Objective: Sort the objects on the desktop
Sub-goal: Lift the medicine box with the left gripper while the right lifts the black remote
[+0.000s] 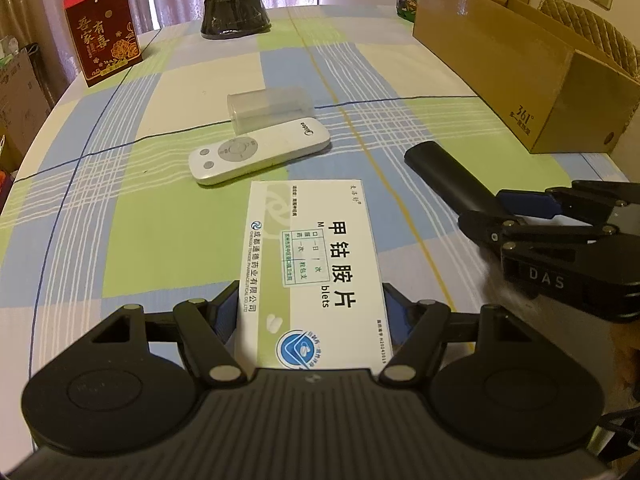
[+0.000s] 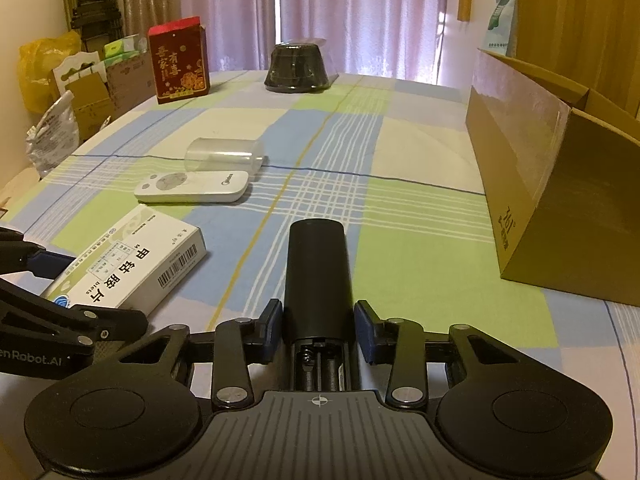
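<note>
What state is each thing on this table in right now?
Medicine box: flat, between left claw fingers.
Black remote: battery cover off, between right claw fingers.
White remote: lying flat.
Clear cup: on its side.
Cardboard box: open.

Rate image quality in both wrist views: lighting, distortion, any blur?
Left wrist view: dim warm indoor light, strong fisheye bending of the table edge, medicine box print sharp, a blurred smear beside the right gripper. Right wrist view: same dimness, brighter curtains, black remote crisp.
</note>
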The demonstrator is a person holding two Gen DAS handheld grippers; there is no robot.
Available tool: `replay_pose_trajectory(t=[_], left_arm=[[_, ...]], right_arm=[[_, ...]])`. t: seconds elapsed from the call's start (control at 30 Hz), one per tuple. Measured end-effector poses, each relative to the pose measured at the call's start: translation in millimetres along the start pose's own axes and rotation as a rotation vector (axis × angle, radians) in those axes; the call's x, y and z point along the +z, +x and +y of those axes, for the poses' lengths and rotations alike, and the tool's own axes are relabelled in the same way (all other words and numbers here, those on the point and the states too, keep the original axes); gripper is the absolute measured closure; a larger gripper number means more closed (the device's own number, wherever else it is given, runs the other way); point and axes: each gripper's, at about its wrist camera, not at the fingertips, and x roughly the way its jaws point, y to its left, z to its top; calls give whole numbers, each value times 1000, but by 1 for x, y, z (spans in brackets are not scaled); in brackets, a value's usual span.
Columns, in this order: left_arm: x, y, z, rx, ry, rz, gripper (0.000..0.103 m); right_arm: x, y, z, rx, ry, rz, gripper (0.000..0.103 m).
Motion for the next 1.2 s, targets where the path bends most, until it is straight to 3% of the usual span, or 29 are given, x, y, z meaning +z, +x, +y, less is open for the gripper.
replay_pose_trajectory(t=[1.2], left_arm=[[10,-65,-35,-28,42,-89,36]], right_arm=[[11,-82,-10,-39,59,-70,66]])
